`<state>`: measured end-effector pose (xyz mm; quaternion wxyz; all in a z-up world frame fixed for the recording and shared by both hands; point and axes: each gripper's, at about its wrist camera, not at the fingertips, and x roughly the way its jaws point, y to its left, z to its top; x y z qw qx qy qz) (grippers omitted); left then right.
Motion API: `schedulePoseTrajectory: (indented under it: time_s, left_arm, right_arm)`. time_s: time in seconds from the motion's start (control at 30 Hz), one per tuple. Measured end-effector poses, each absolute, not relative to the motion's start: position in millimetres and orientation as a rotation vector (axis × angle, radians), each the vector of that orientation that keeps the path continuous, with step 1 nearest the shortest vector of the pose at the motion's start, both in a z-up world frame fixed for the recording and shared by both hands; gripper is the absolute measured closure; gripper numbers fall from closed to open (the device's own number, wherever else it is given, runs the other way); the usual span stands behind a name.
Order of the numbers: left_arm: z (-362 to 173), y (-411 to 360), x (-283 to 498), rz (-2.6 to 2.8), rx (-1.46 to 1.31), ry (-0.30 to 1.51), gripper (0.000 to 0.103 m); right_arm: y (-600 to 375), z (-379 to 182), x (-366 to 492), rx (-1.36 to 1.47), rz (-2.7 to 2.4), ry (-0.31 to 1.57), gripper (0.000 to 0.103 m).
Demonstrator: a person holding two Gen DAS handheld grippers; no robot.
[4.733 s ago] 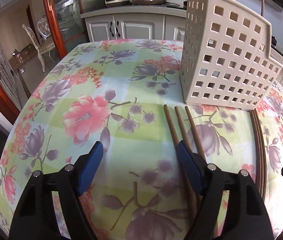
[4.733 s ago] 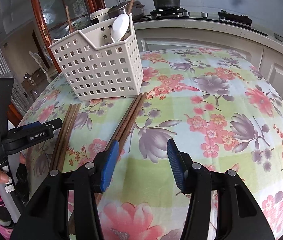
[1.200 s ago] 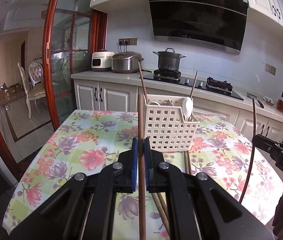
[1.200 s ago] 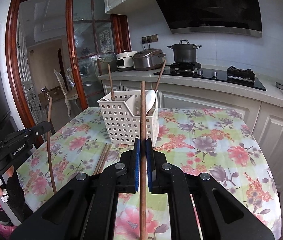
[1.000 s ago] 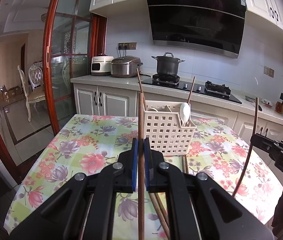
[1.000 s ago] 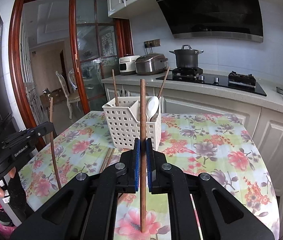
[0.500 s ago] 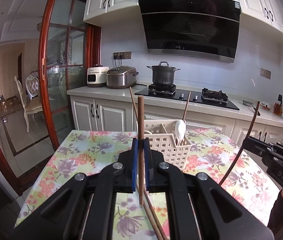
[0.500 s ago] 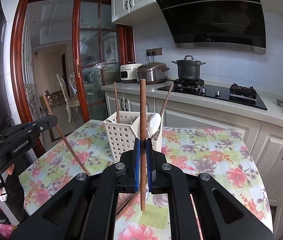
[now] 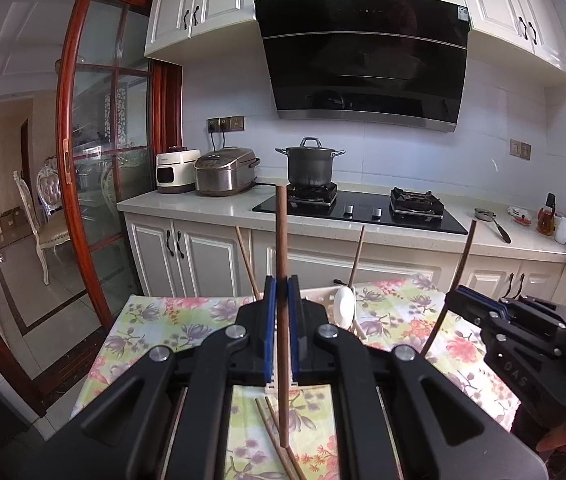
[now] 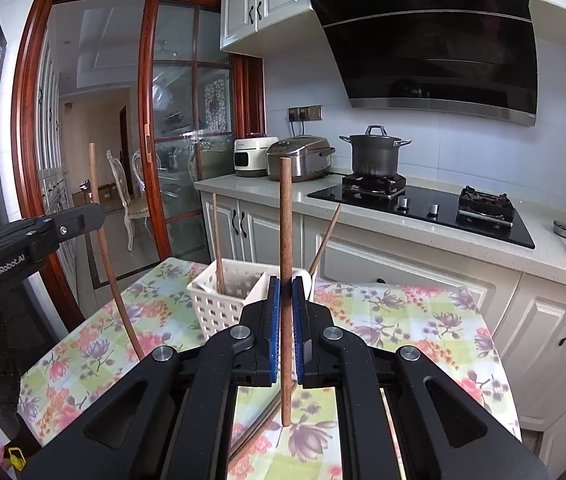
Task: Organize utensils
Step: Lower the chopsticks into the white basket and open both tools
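tools [image 9: 281, 322] [image 10: 286, 330] each clamped on one upright chopstick [image 9: 281, 264] [image 10: 285, 232].

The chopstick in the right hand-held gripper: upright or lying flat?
Upright. The chopstick stands vertically, clamped between the right hand-held gripper pads, its lower tip clear of the table.

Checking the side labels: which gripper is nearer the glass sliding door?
Left. The left gripper, shut on a chopstick, lies on the door side of the right gripper, which holds another chopstick nearer the stove.
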<state>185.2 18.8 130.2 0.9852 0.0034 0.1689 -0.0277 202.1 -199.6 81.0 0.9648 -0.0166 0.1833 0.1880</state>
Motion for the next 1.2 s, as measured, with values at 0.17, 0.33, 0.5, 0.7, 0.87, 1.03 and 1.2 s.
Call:
schedulePoseTrajectory:
  time_s: [0.17,0.33,0.5,0.7,0.87,1.03,1.2]
  left_arm:
    - [159,14,203,-0.065,0.010,0.328,0.097]
    - [190,10,222,-0.065,0.009,0.307,0.097]
    - [213,6,246,-0.046,0.005,0.283,0.097]
    - [215,13,282,-0.031,-0.032,0.295,0.097]
    - [197,20,312,-0.038,-0.067,0.348,0.097]
    - [169,29,338,-0.035,-0.094,0.430,0.097]
    - [138,41,359,0.000,-0.124,0.506,0.094]
  right_arm:
    - [-195,98,223,-0.030,0.375,0.360,0.096]
    - [-189,116,243,-0.019,0.376,0.354,0.096]
    - [-185,131,261,0.002,0.375,0.335,0.096]
    - [-173,133,283,0.005,0.385,0.322,0.096]
    - [-162,127,297,-0.011,0.396,0.345,0.096]
    - [-149,107,316,-0.017,0.401,0.416,0.096]
    - [-146,84,337,-0.001,0.388,0.500,0.093]
